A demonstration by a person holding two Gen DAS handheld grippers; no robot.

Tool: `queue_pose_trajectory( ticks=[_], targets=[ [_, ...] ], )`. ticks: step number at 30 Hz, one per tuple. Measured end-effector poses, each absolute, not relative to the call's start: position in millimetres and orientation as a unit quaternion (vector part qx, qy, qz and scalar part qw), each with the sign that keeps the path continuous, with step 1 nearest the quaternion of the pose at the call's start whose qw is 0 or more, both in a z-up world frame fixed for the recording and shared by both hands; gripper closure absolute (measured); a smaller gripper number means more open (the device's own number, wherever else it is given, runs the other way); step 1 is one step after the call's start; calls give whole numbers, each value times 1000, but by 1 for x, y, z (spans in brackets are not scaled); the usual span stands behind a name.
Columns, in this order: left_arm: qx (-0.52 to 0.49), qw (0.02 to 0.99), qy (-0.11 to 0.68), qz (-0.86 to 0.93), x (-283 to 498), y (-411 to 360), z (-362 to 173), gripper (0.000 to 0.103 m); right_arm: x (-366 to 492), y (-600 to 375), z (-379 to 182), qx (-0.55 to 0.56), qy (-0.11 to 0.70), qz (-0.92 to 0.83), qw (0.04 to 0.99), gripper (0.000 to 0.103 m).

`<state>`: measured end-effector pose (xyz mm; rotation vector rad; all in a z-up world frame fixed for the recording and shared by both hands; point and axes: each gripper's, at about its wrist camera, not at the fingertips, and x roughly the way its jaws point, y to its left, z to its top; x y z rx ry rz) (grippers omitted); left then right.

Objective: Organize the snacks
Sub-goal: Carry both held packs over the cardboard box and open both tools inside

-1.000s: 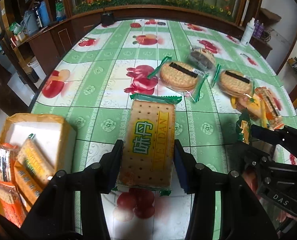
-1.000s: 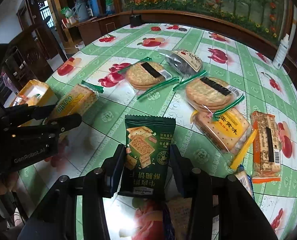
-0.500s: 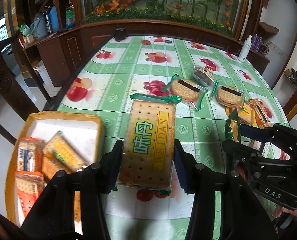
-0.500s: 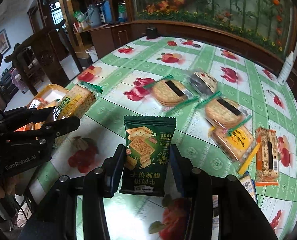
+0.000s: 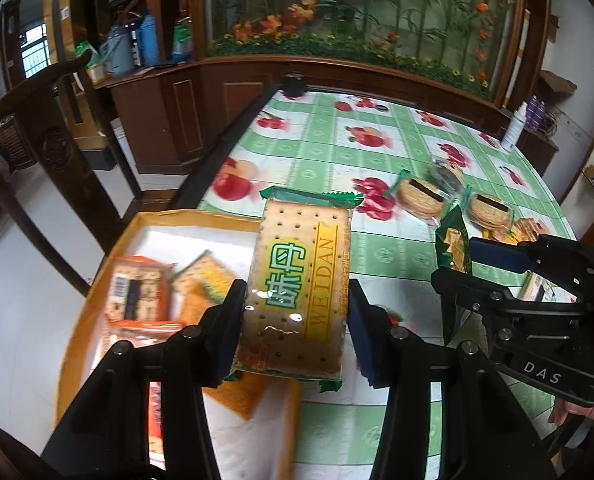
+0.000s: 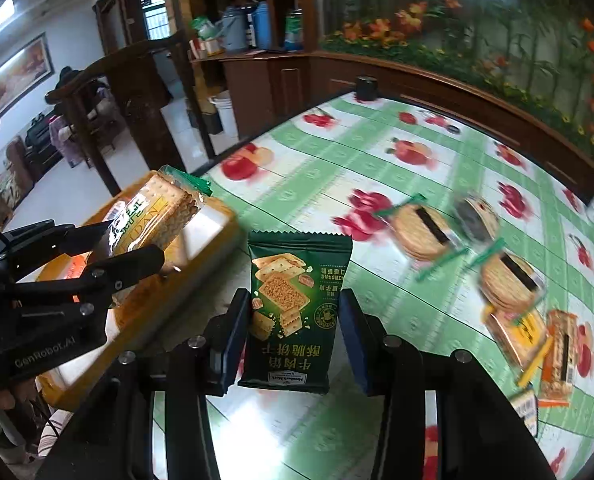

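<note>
Left gripper (image 5: pixel 295 312) clamped on a clear-wrapped cracker pack (image 5: pixel 301 280) marked WEIDAN, both pads pressing its long sides, pack lifted and centre frame in the left wrist view. Below and left of it sits a yellow box (image 5: pixel 97 280) with a white inside, lower left of the frame, beside the worktop (image 5: pixel 377 252) edge. Several orange and yellow snack packs (image 5: pixel 137 292) lie in the box, blurred.

Right gripper (image 6: pixel 293 320) closed on a dark green pouch (image 6: pixel 297 300), printed side to the camera, text upside down, held off the worktop (image 6: pixel 377 280) at centre frame in the right wrist view. In the same view the left gripper (image 6: pixel 109 256) shows at left with the cracker pack (image 6: pixel 153 216) over the box (image 6: pixel 201 236). In the left wrist view the right gripper (image 5: pixel 497 276) shows at right edge with the pouch (image 5: pixel 455 248) seen edge-on.

Worktop has a green checked cloth with fruit prints. Loose on it at right of the right wrist view: two round biscuit packs (image 6: pixel 421 232) (image 6: pixel 509 284) with green-ended wrappers, a dark small packet (image 6: pixel 475 216) between them at the top, an orange-yellow pack (image 6: pixel 517 332) just below the second round pack, and a narrow orange bar (image 6: pixel 561 352) at far right. All blurred. A white bottle (image 5: pixel 515 128) stands at the far right edge of the worktop in the left wrist view.
</note>
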<state>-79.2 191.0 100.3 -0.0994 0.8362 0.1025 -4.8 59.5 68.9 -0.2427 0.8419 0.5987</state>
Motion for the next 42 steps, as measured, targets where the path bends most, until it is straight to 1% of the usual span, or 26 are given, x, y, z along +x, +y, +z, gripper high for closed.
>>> queue_pose_trajectory(
  ticks=[18,28,36,42],
  targets=[
    [-76,906,405,95,-111,259,93,52,-9,147,67,-162,404,334,836,59],
    [-91,897,416,119,-119,292,76,52,-7,186,55,-177,416,357,817,59],
    [-90,890,426,133,-116,304,63,52,-1,211,37,-179,437,366,802,59],
    [-86,889,427,143,-116,309,58,52,1,217,26,-153,453,376,794,59]
  ],
)
